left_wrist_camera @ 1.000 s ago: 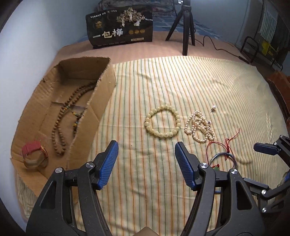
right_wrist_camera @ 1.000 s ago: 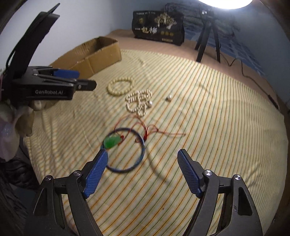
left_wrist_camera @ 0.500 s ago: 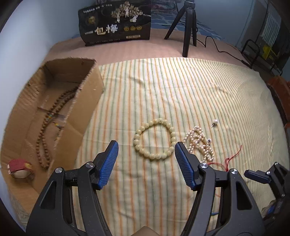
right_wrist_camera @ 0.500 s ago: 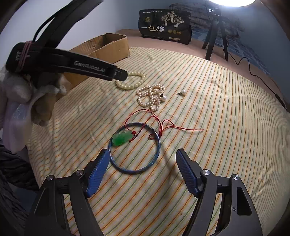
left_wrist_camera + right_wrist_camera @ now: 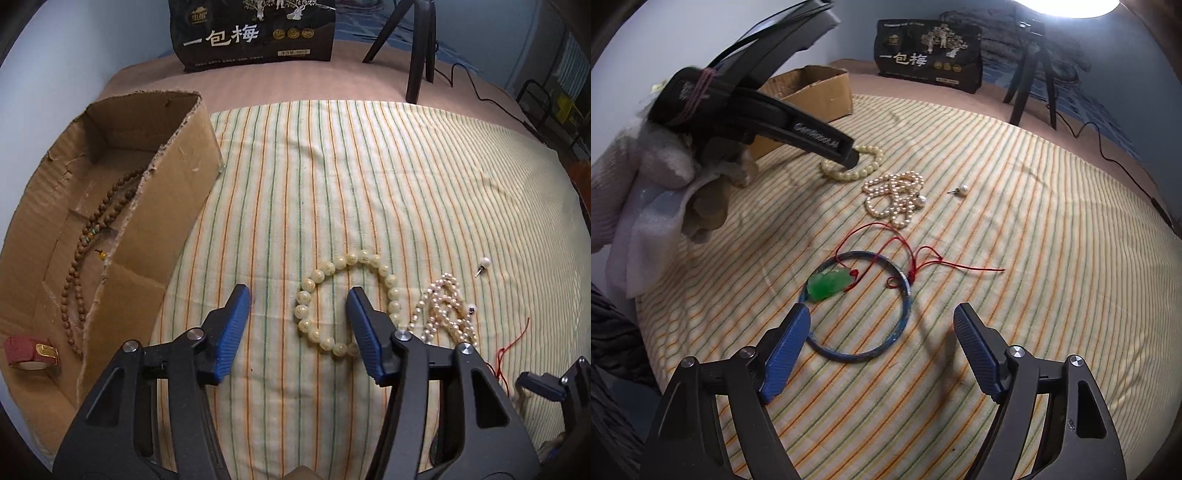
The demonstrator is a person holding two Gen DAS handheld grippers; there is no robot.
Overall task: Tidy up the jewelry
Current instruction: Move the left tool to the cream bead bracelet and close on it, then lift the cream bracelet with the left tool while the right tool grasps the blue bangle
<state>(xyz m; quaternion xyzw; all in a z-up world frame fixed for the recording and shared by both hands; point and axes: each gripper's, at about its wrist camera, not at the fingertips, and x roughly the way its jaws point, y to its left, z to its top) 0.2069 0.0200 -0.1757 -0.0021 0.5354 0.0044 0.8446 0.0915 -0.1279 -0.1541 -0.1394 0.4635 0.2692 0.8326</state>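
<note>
A cream bead bracelet (image 5: 325,273) lies on the striped cloth; it also shows in the right wrist view (image 5: 873,164). My left gripper (image 5: 299,299) is open and low over the bracelet's left side, its right finger inside the ring. A pearl necklace (image 5: 445,308) (image 5: 895,194) lies just right of it, with a pearl stud (image 5: 484,263) (image 5: 962,190) beyond. My right gripper (image 5: 881,319) is open over a blue bangle (image 5: 905,314), a green pendant (image 5: 827,284) and its red cord (image 5: 923,258).
An open cardboard box (image 5: 177,162) stands at the left, holding a brown bead necklace (image 5: 79,251) and a red watch band (image 5: 27,350). A black bag (image 5: 255,33) and a tripod (image 5: 419,55) stand at the back.
My left gripper moved forward and right, down to the cream bracelet, with its right finger now inside the ring. My right gripper closed in slightly on the bangle.
</note>
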